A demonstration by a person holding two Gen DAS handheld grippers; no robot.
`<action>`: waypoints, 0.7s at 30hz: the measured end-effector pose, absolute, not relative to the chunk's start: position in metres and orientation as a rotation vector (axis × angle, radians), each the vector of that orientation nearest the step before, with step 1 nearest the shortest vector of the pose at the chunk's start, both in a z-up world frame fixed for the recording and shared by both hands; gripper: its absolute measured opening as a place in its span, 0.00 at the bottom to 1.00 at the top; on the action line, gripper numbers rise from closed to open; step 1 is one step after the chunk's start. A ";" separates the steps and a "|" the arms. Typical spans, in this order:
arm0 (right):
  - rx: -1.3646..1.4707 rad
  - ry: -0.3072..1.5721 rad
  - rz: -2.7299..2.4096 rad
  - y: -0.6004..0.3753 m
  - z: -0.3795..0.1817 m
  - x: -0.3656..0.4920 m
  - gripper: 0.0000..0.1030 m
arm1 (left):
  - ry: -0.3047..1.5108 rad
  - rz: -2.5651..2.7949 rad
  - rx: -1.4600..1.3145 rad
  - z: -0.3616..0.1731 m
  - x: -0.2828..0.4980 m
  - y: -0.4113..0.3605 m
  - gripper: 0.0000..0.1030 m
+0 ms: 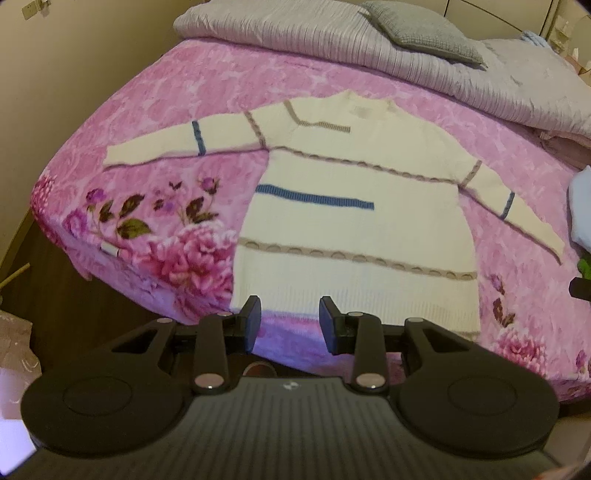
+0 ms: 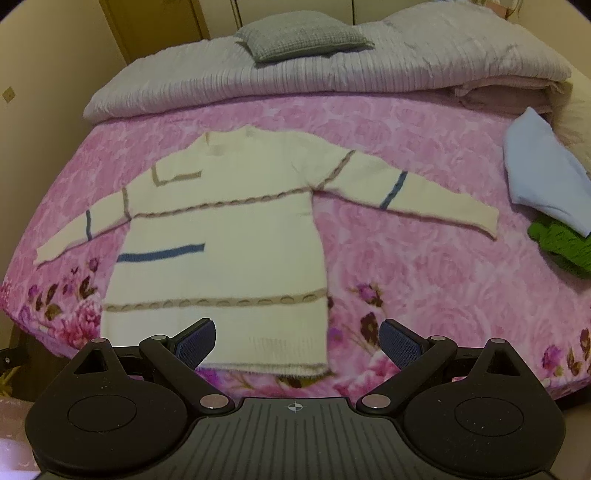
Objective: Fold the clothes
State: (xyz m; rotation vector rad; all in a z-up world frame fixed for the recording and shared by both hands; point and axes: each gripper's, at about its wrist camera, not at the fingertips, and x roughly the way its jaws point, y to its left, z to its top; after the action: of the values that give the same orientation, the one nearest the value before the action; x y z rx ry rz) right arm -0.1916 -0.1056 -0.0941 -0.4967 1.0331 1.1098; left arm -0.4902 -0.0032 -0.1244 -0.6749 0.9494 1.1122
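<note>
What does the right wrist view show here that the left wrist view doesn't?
Only the right wrist view: the right gripper, open, and the whole light blue cloth lying on a green garment. Only the left wrist view: the left gripper, jaws apart and empty. Both: the cream striped sweater spread flat on the pink floral bedspread, and the grey pillow.

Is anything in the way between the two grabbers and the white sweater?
Nothing visible. The left gripper and right gripper hang open above the sweater hem, with only bare pink bedspread nearby.
</note>
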 end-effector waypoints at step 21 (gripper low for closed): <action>-0.462 1.134 1.057 -0.015 -0.127 -0.187 0.95 | 0.857 1.001 -0.780 -0.152 -0.518 0.123 0.29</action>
State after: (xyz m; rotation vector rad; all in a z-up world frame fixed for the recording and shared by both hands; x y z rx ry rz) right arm -0.1874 -0.0146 -0.1271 -0.4624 1.1345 1.0569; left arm -0.5181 0.1229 -0.1522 -0.7797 0.8573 1.0014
